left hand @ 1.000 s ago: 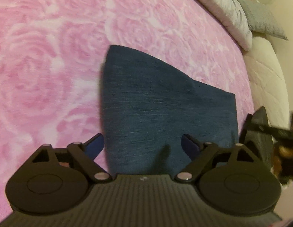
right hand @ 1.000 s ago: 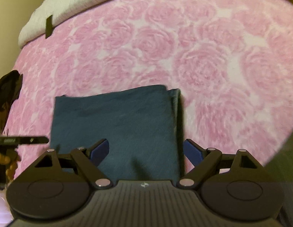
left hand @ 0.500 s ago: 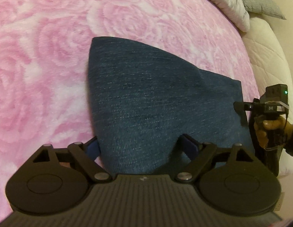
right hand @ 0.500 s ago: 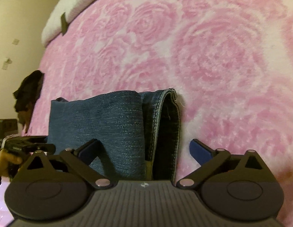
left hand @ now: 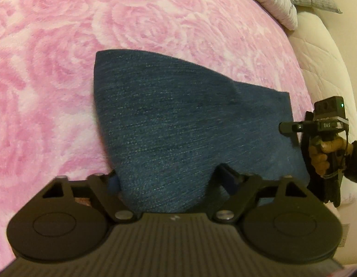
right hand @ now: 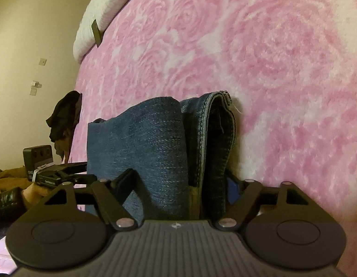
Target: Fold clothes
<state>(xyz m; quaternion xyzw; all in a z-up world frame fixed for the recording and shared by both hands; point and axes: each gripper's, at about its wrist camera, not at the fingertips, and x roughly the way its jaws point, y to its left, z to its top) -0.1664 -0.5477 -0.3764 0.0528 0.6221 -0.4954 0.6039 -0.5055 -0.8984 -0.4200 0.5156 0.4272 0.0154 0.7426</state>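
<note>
Denim bundle (left hand: 190, 127) folded, lying on pink rose blanket (left hand: 51, 69), near edge inside both my tongs. Left gripper (left hand: 171, 182) and right gripper (right hand: 178, 182) spread wide, straddling cloth, not clamped. Long axis runs between my hands; hems (right hand: 222, 115) on right side.

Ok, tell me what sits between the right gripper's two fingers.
In the right wrist view, the folded jeans fill the gap of the right gripper, hem layers included; fingers spread, not clamped.
</note>
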